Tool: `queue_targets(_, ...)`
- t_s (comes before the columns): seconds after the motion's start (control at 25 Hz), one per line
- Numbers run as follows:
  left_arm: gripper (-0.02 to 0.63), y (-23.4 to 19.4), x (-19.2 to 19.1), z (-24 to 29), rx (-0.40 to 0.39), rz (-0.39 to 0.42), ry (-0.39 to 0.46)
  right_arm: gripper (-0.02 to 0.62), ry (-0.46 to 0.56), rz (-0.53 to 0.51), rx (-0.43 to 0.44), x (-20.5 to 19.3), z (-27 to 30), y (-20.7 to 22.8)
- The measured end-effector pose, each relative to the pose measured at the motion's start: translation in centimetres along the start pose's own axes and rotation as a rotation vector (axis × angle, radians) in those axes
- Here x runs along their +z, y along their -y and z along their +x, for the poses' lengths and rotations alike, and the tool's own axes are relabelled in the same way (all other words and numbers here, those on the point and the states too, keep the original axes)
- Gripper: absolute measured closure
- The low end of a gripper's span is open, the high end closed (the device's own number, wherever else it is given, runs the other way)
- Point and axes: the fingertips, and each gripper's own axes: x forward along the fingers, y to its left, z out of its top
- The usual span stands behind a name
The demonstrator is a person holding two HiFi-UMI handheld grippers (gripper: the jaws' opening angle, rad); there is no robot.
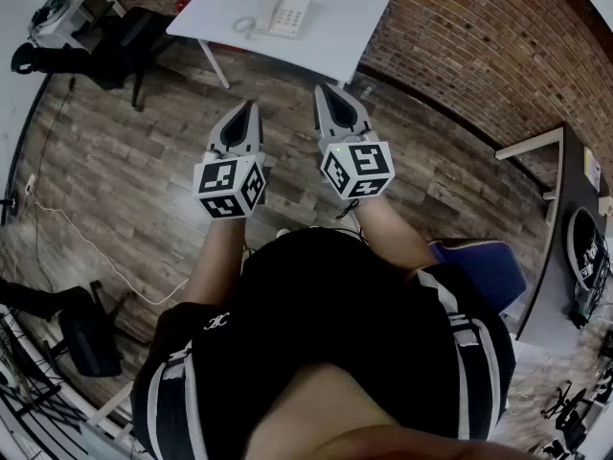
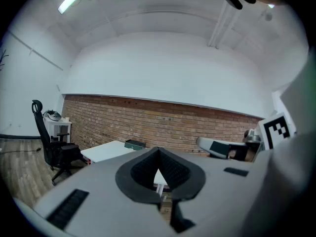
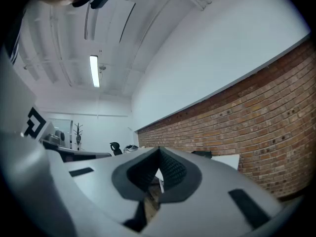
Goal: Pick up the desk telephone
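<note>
Two empty tools, the left gripper (image 1: 252, 105) and the right gripper (image 1: 323, 90), hover side by side with jaws fully together above the wooden floor (image 1: 134, 190), well short of the desk telephone (image 1: 287, 14) resting on the white table (image 1: 359, 27) ahead.

The person wears a black short-sleeved top (image 1: 326, 333) with white stripes (image 1: 464, 333) on both sleeves. The left gripper (image 1: 253, 106) and right gripper (image 1: 322, 90) are grey wedges with black-and-white marker cubes (image 1: 230, 188).
</note>
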Motion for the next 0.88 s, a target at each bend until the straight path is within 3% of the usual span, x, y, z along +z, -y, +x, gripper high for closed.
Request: queue_targets(0.88, 0.605, -1.8, -0.2, -3.2, -0.040, -0.011, 0.003, 0.595, 0.045, -0.001, -0.008, -0.1, -1.3, -4.6)
